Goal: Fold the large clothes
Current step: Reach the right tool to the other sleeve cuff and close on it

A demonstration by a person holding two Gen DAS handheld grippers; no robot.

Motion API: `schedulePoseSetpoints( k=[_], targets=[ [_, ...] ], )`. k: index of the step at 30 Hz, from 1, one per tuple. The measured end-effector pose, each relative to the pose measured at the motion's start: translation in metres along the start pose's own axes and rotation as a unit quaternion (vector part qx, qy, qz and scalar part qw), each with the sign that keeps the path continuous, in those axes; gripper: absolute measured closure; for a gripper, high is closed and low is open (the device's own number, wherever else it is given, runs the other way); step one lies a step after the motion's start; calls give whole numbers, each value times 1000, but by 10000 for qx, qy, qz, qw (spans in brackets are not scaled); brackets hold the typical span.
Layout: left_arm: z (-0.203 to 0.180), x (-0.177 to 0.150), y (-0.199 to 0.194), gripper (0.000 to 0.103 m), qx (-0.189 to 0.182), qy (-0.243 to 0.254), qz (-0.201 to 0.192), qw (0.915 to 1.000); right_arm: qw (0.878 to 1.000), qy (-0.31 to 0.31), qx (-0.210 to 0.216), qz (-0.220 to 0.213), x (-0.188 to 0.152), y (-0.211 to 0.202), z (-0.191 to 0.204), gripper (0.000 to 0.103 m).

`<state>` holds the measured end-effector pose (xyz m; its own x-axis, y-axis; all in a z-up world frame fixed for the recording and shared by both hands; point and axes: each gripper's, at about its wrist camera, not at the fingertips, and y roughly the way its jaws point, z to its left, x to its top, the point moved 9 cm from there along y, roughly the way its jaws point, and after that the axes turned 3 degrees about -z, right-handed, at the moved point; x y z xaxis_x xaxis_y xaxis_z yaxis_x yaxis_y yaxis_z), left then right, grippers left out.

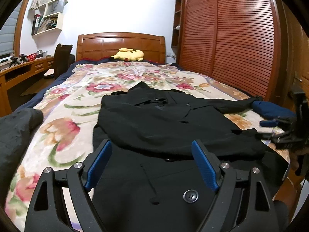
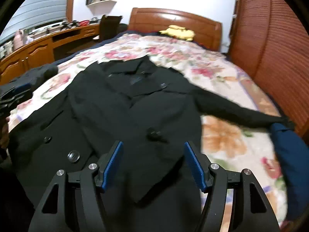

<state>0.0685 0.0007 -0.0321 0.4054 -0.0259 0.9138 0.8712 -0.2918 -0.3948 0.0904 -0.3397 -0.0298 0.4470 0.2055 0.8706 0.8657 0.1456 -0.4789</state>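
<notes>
Item: black coat (image 1: 154, 119), lying flat on the floral bedspread (image 1: 63, 127), collar toward the headboard; hem end directly beneath and ahead of both sets of jaws; one sleeve (image 2: 241, 110) stretched out well to the right of the right jaws, its cuff beside a navy garment (image 2: 289, 154).

Left gripper (image 1: 152, 164): jaws spread wide, holding nothing; a coat button (image 1: 190, 195) sits between them, near the right finger.

Right gripper (image 2: 153, 164): jaws likewise wide apart and empty, above the front panel.

Step, as judged: early in the fold, with the right sleeve not yet brought in; next move calls for pinching that sleeve and carrying it across the body.

Containers: none near the jaws; wall shelves (image 1: 50, 13) far ahead hold assorted items, too small to identify.
</notes>
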Motion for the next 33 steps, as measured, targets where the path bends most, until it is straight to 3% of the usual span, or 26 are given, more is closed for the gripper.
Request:
schedulePoseSetpoints(
  k=[11,18,20,21,26,33],
  targets=[
    [-33,8,8,18,-237,149,-182,9994,9980,182,157,583,-28,58,-4,36],
    [-41,10,16,14,-289,186,-149,9993,9976,344,316,508,-28,59,-9,36],
    [-42,9,19,0,-276,158,-122,9994,9977,352,343,458,-25,53,-13,36],
    [-43,9,19,0,-290,154,-140,9994,9980,350,328,404,-25,49,-16,36],
    [-51,9,24,0,-313,194,-135,9992,9993,318,120,176,-14,32,-43,36],
    [-59,12,33,0,-253,255,-130,9993,9975,469,-513,93,-3,23,-112,36]
  ],
)
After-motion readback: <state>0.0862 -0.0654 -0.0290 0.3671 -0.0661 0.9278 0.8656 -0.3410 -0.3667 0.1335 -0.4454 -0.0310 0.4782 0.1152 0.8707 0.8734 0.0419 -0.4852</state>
